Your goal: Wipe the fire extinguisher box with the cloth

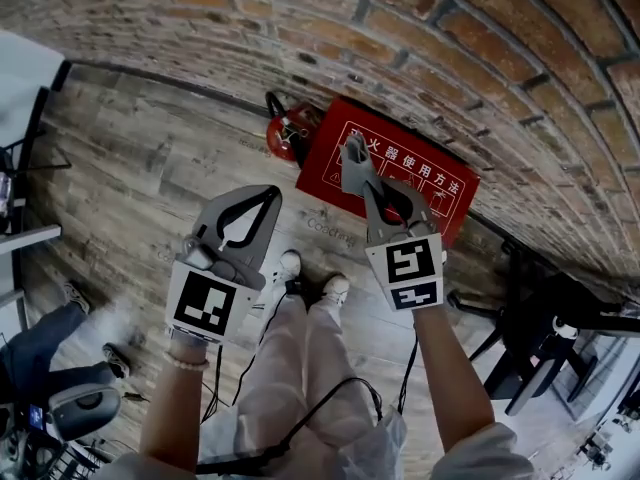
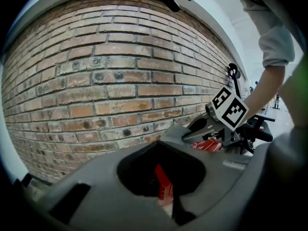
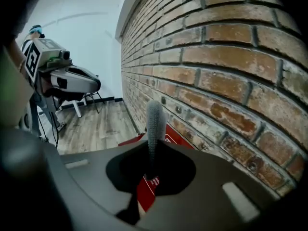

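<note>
- Grey cloth (image 1: pixel 352 160) stands upright in the right gripper (image 1: pixel 364 186), jaws clamped on its lower end. Only a narrow strip looks gripped, so it may pull free once dragged over a surface.
- Red fire extinguisher box (image 1: pixel 400 183) sits on the wood floor (image 1: pixel 150 168) at the foot of the brick wall (image 1: pixel 450 58), under the right gripper. Cloth appears held above it; no contact evident.
- Left gripper (image 1: pixel 270 196): jaws together, nothing between them. Nothing braces the box, so a firm wipe could slide it along the floor.
- Separate fire extinguisher (image 1: pixel 285 130) stands just beside the box's left end; a wide stroke to that side could knock it.
- Count: one box, one cloth, one extinguisher, two grippers.
</note>
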The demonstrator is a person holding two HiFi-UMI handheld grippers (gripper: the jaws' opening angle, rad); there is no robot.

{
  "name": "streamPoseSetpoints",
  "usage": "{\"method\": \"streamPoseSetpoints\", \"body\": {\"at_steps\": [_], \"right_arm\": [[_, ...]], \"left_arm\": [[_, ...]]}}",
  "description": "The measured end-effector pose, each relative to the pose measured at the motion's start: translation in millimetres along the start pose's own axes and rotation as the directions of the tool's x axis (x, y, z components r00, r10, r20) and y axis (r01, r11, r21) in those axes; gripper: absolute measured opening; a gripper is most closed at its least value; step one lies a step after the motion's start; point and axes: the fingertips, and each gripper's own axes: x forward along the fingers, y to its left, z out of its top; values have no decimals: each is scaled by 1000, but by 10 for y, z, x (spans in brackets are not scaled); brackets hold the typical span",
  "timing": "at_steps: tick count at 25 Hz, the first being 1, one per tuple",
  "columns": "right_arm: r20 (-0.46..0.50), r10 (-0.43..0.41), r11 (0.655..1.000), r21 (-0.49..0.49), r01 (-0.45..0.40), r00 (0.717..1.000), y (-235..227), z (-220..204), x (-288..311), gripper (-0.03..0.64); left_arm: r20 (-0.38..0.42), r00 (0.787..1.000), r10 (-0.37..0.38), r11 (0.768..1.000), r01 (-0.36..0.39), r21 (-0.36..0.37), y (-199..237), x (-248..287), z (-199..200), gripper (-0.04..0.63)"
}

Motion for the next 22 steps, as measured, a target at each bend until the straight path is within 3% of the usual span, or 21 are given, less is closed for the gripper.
{"method": "streamPoseSetpoints", "body": {"at_steps": [11,22], "right_arm": [[-39,121,992,-36,-123,992,665,20,501,18],[-160,132,989,-51,-142,978,815,-334,841,18]], "left_arm": [[-14,998,58,998,-58,-33,270,-212,-196,-2],[-36,996,76,996,-77,-43,369,-305,-339,-2]]}}
